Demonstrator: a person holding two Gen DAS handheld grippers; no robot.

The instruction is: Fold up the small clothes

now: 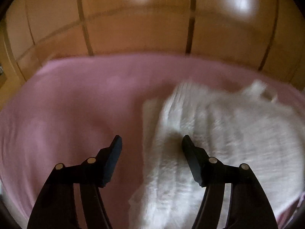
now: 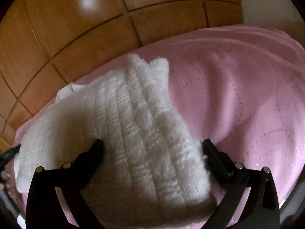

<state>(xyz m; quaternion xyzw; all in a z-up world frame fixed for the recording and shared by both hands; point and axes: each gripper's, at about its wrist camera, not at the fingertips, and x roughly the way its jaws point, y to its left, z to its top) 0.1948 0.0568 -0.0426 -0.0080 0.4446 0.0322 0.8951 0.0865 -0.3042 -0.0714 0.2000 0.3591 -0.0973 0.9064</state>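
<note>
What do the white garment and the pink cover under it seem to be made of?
White garment: probably fluffy knit or terry, matte; raised ribs and a fuzzy pile show. Pink cover: seemingly thin, smooth woven or quilted fabric, with soft creases and dotted stitch lines.

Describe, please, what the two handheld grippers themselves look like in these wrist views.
Both the left gripper and right gripper are matte black, with flat angular fingers on linkage arms joined by round pale metal pins. No cables, markings or sleeves show.
</note>
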